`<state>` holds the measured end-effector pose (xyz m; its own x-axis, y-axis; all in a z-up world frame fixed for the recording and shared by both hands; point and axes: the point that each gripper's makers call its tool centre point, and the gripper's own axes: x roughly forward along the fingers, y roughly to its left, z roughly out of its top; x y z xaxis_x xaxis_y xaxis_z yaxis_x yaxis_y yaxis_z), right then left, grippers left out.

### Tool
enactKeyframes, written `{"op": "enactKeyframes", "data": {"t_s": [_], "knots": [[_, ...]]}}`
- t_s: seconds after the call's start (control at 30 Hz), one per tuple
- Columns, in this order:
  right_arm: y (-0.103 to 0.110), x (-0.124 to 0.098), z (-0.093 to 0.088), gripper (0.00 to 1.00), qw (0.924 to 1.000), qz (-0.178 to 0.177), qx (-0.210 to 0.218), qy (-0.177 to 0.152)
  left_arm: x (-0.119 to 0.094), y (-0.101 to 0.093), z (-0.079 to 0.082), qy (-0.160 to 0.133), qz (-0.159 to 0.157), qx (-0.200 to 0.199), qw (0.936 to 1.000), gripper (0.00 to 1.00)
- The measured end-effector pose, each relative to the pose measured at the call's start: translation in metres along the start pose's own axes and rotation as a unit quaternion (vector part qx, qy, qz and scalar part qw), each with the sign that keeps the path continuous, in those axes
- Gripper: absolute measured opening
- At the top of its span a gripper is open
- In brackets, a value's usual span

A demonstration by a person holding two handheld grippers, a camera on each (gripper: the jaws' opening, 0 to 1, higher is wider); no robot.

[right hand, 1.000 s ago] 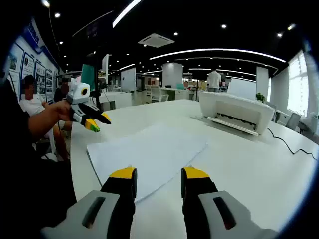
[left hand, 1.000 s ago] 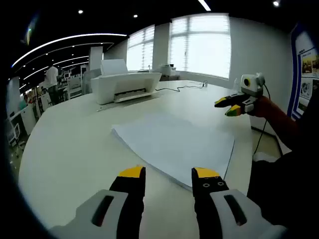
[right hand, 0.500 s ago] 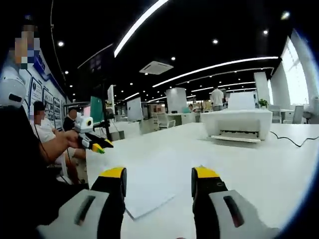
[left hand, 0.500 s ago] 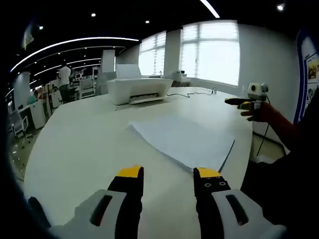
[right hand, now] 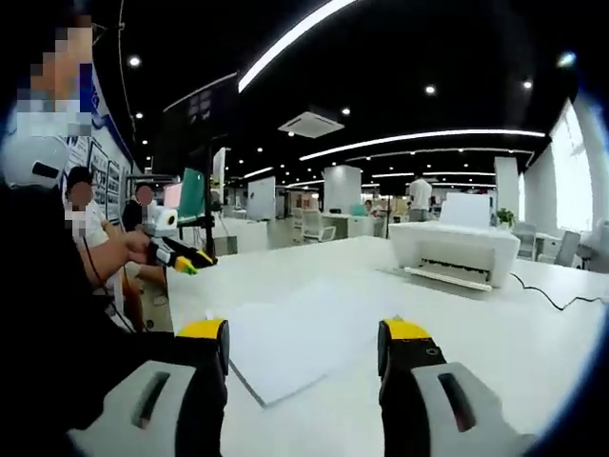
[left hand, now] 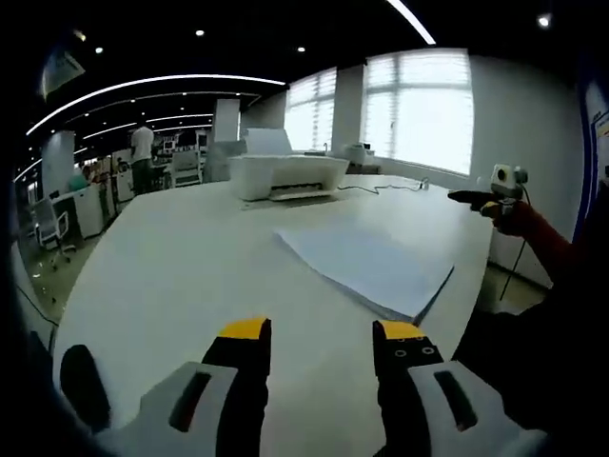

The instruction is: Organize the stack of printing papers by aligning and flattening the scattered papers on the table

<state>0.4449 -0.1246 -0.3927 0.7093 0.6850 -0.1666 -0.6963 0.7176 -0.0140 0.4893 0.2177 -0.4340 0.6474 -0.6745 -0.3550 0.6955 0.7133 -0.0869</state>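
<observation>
A stack of white printing papers [left hand: 366,265] lies flat on the white table [left hand: 181,276], its near corner by the table's right edge. My left gripper [left hand: 319,331] hovers low over the table, short of the stack, open with nothing between its jaws. In the right gripper view the same paper stack [right hand: 300,338] lies ahead of my right gripper [right hand: 304,333], which is open and empty above the stack's near edge. The right gripper [left hand: 476,197] also appears far right in the left gripper view, held by a hand. The left gripper [right hand: 181,255] appears at left in the right gripper view.
A white printer [left hand: 285,174] stands at the table's far side, also visible as the printer [right hand: 452,252] in the right gripper view, with a black cable [right hand: 557,295] trailing beside it. People sit at left [right hand: 81,214]. Bright windows [left hand: 419,109] and office desks lie beyond.
Both views have pulled back and dropped lower toward the table. My right gripper's jaws have spread wider. The paper stack itself has not moved.
</observation>
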Motion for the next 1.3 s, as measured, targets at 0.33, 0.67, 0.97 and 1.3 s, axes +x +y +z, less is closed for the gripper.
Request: {"op": "enactKeyframes", "data": {"t_s": [0.33, 0.67, 0.97, 1.3], "knots": [[-0.003, -0.013, -0.017, 0.60, 0.9985, -0.025, -0.001, 0.048, -0.025, 0.007, -0.012, 0.003, 0.012, -0.002, 0.9999, 0.53], [-0.009, -0.027, -0.024, 0.58, 0.9965, -0.048, 0.016, 0.066, -0.046, 0.006, -0.008, 0.004, 0.009, -0.015, 0.9998, 0.54], [-0.010, -0.043, -0.013, 0.56, 0.9956, -0.056, 0.019, 0.072, -0.074, 0.003, 0.012, -0.014, 0.018, -0.017, 0.9996, 0.54], [-0.007, -0.064, 0.000, 0.54, 0.9930, -0.072, -0.001, 0.094, -0.114, 0.015, 0.027, -0.040, 0.039, -0.015, 0.9983, 0.57]]}}
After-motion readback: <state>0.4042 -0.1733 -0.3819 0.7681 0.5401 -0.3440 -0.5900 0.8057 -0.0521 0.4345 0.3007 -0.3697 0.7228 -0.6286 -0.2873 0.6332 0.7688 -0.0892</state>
